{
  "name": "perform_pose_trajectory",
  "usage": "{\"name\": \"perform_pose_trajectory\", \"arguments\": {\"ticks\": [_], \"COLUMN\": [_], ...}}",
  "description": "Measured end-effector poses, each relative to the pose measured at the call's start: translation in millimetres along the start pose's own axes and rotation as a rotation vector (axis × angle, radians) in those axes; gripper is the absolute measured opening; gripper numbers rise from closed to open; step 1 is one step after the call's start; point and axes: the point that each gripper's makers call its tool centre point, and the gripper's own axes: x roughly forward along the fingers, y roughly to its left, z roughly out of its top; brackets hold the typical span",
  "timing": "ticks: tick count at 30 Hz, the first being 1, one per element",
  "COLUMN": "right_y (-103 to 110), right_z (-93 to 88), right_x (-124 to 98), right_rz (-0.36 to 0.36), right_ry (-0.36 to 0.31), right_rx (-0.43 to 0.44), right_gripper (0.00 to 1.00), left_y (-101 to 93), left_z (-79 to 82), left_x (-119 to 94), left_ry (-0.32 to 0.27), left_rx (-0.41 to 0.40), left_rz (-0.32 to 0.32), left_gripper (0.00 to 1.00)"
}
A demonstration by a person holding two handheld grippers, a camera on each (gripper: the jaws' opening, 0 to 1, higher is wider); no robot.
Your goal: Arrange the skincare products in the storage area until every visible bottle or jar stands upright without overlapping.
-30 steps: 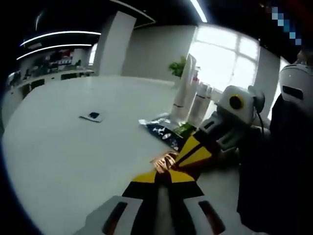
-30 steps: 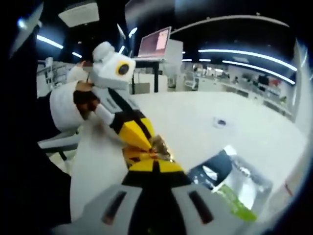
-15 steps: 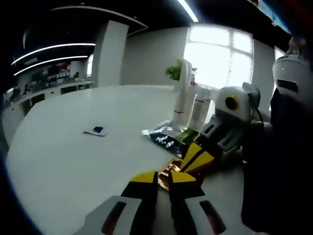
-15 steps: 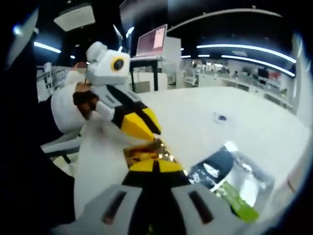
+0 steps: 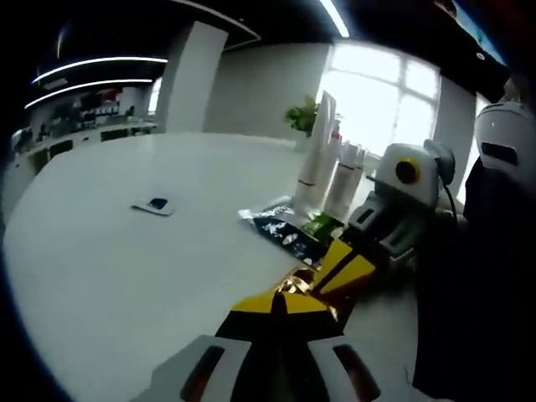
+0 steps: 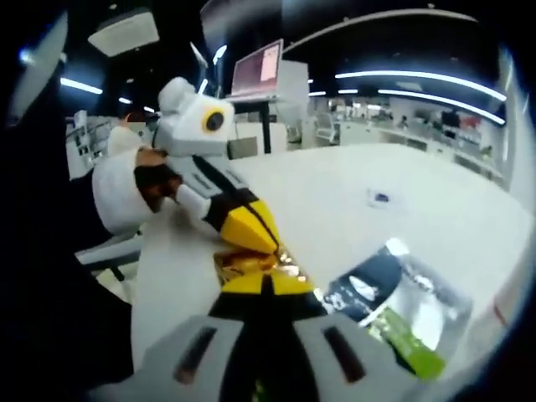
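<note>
Gold foil packet [image 5: 295, 283] pinched by both closed grippers [image 5: 283, 303] [image 6: 265, 283] near white table's [image 5: 126, 251] edge.

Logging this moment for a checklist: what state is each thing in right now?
Left gripper: shut on gold packet.
Right gripper: shut on gold packet.
Gold packet: crumpled, pinched from both sides.
White tubes: upright, close together.
Clear pouch: lying flat.
Small dark card: flat on white table.

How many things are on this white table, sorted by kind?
Upright white tubes or bottles: about 4, bunched together, so the count is uncertain
Flat packets, dark and clear with green: 1
Gold foil items held between both tools: 1
Small dark flat objects: 1
Total: about 7
</note>
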Motion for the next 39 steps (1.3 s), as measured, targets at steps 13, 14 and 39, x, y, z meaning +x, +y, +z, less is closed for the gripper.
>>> {"name": "perform_pose_trajectory", "arguments": {"ticks": [13,14,39], "right_y": [-14.1,-17.3,-113.1], "right_z": [21.0,25.2,43.8], "right_x": [-0.2,0.9,32.9], "right_rz": [0.011,0.005,-0.237], "right_ry": [-0.02,-0.025,0.04], "right_rx": [0.06,0.058,0.136], "right_gripper": [0.01,0.01,0.24], "left_y": [9.8,13.1,94.0], "left_z": [20.1,21.9,57.6], "left_x": [-1.9,-2.4,6.1], "left_ry": [-0.036,-0.042,-0.099], "left_rx": [-0.028,-0.028,-0.081], "left_rz": [-0.026,-0.014,0.197], "left_gripper": [0.03,0.03,0.36]}}
